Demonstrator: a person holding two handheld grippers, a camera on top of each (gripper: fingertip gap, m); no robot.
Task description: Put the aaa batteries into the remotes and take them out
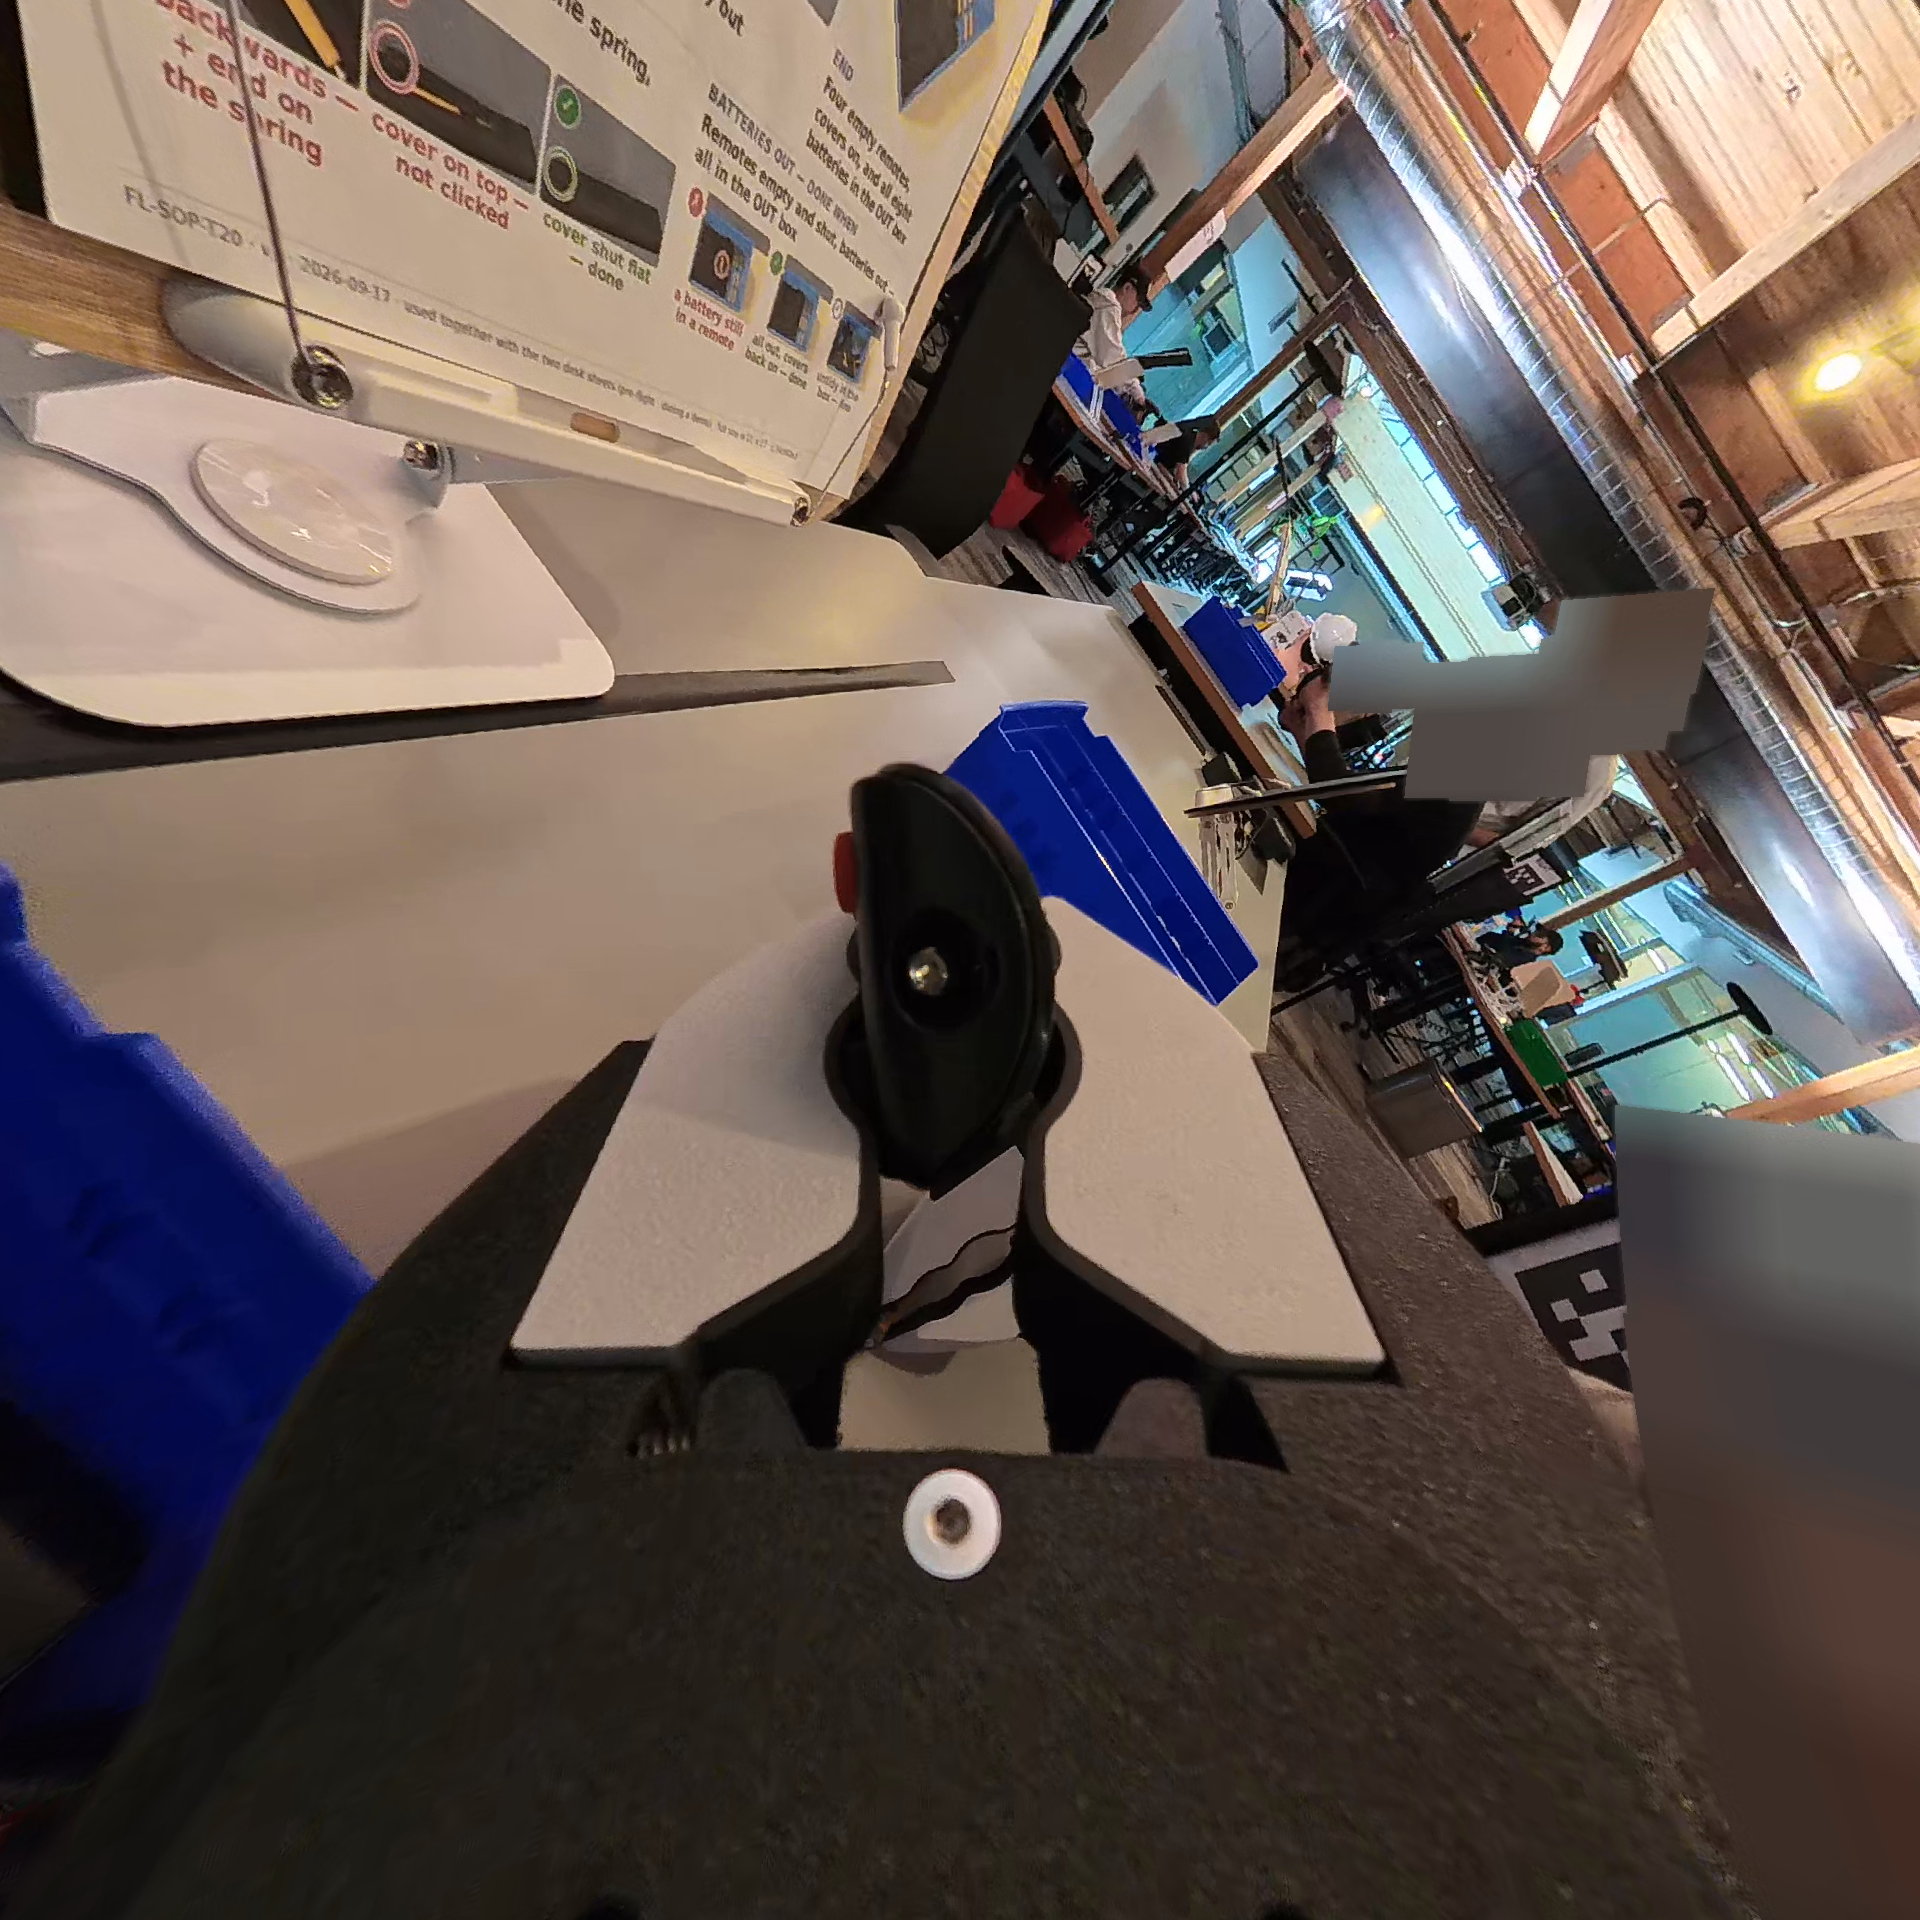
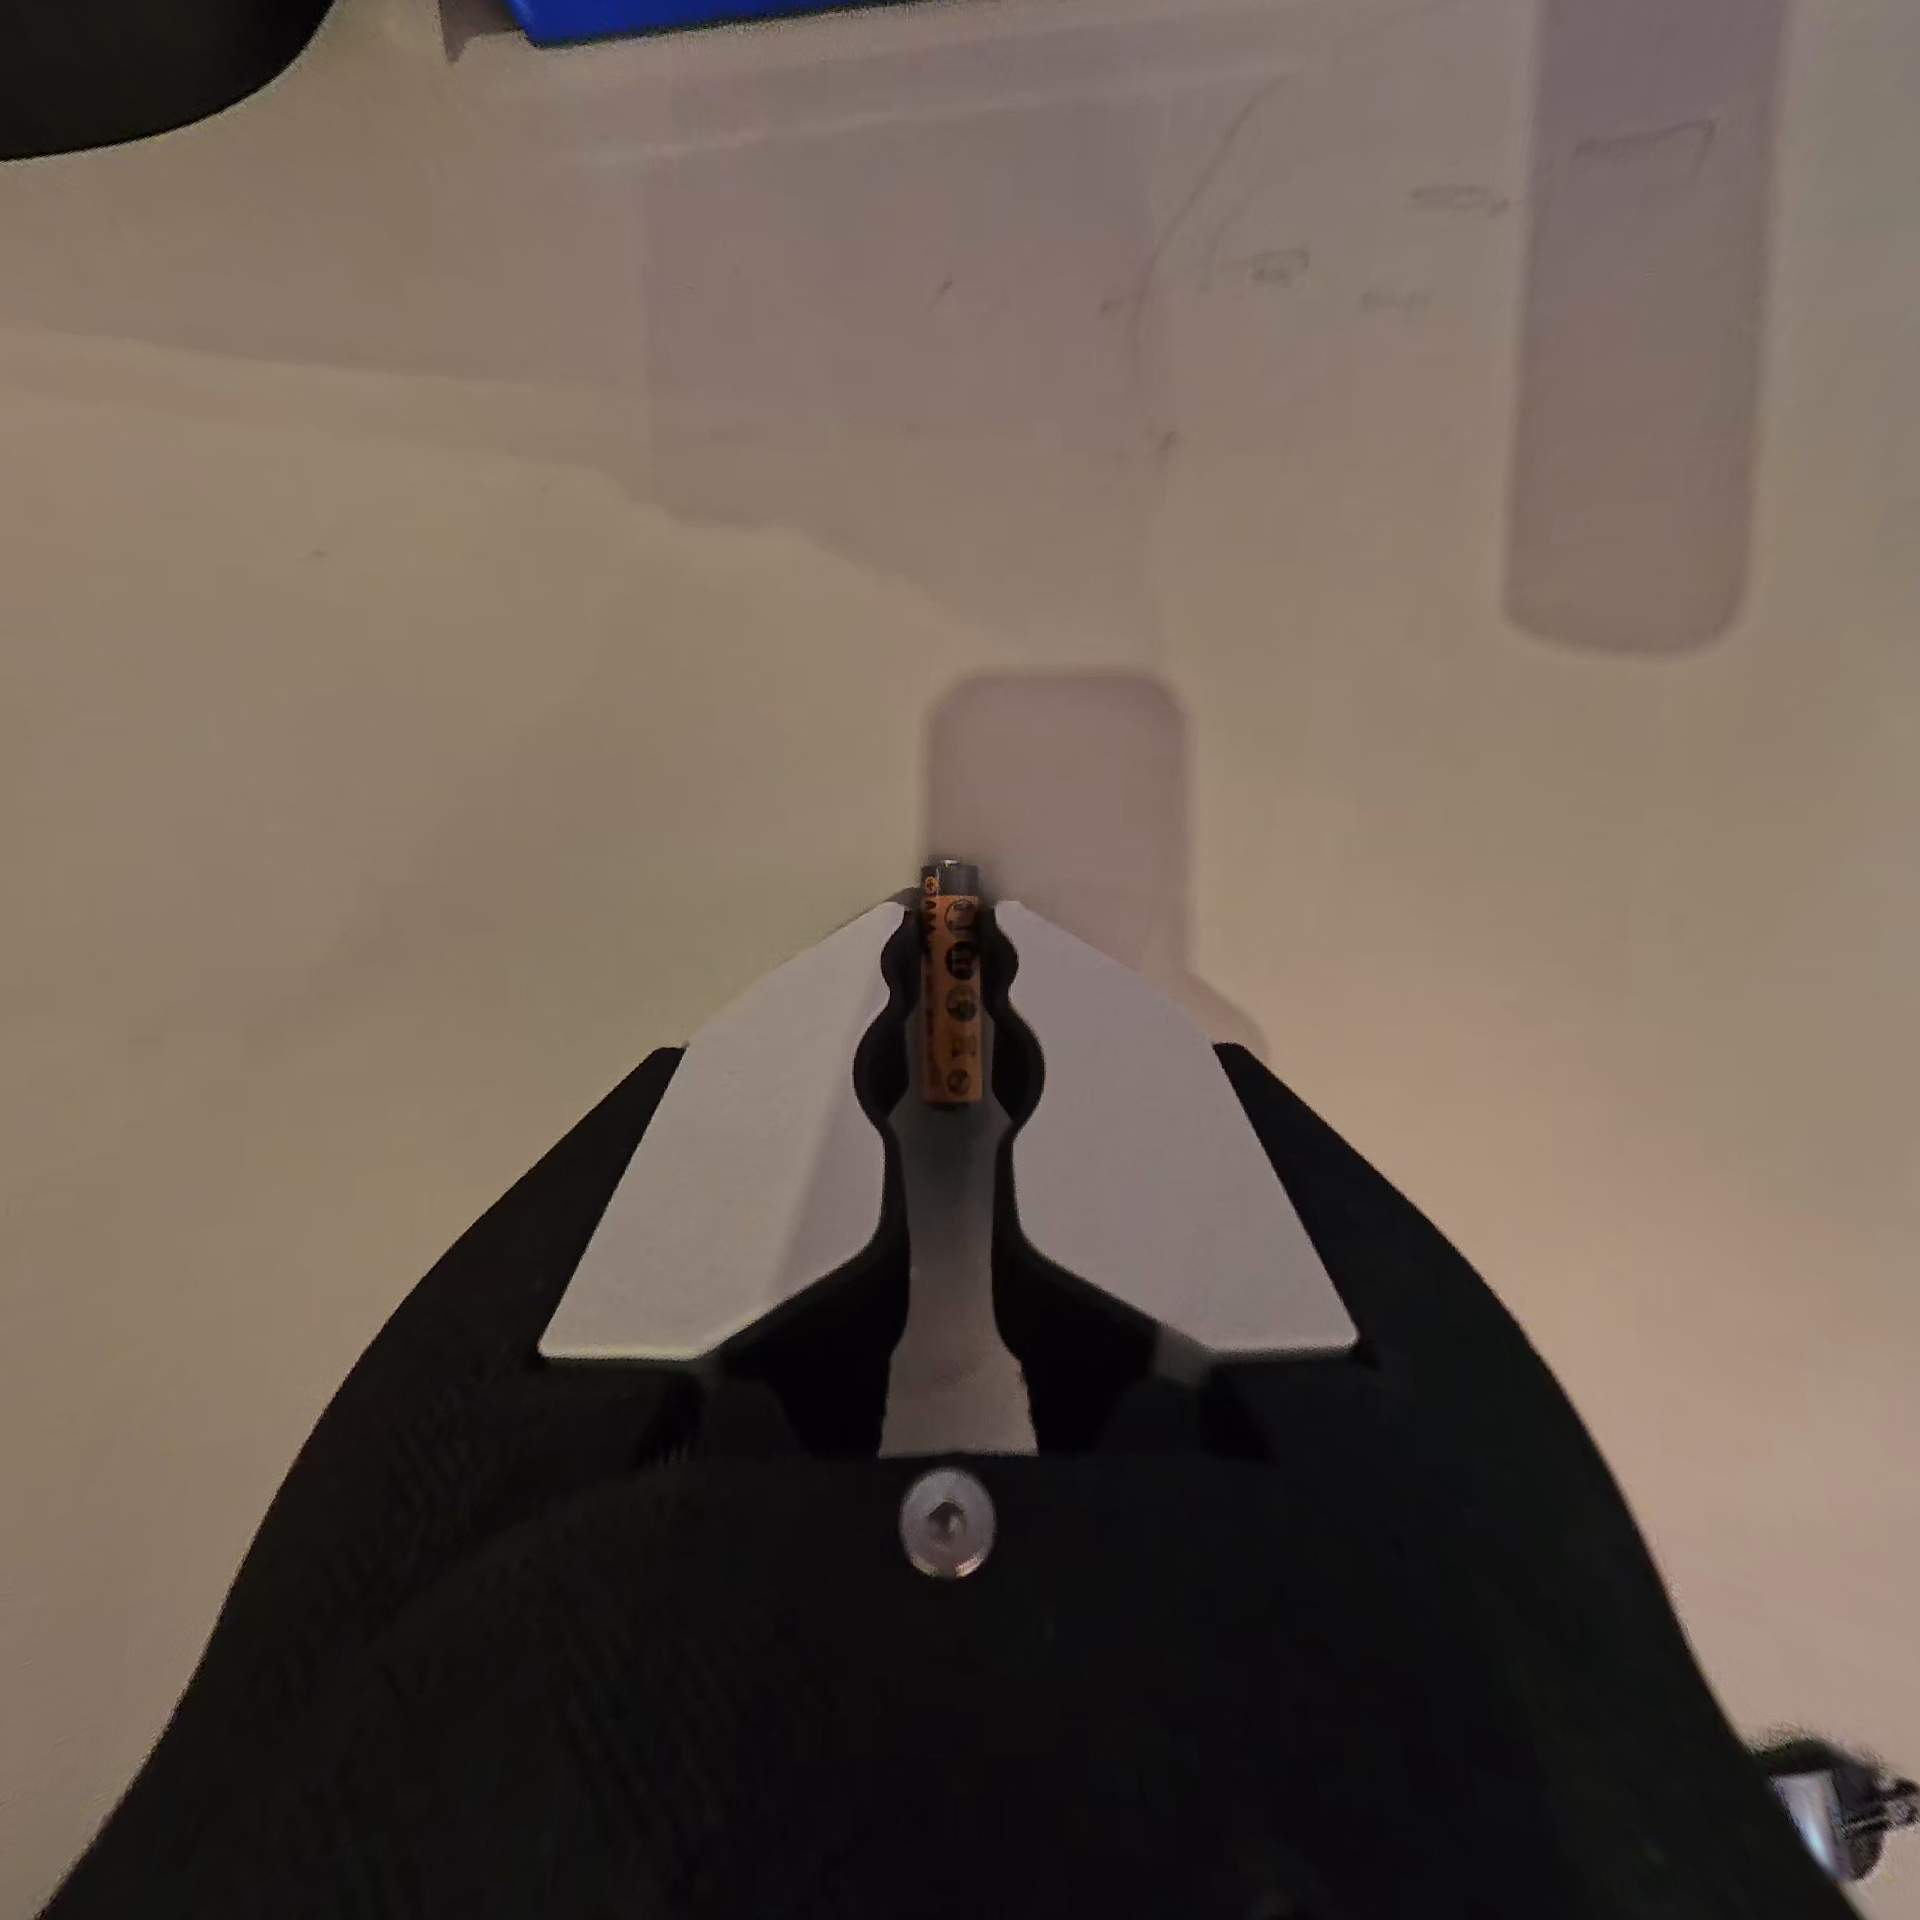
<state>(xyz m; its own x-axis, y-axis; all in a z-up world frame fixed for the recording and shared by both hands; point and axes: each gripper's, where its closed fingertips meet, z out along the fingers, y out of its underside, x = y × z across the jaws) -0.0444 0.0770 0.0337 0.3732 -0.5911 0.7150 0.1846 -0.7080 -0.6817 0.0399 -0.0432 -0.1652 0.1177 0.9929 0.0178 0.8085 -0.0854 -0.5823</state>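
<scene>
The left gripper (image 1: 951, 1039) clamps a black oval-ended plastic remote (image 1: 940, 982), end-on. The right gripper (image 2: 954, 914) pinches an orange-and-black AAA battery (image 2: 951, 1003), its long axis along the fingers (image 2: 748, 1174), metal end forward, above the cream table (image 2: 364, 675).

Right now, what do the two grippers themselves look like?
Both match: the left gripper and the right gripper have a coarse black textured body and two flat pale grey wedge fingers tapering to the tips. The jaws' inner edges are black and scalloped. A round fastener sits at the centre: white washer on the left, bare metal bolt on the right.
</scene>
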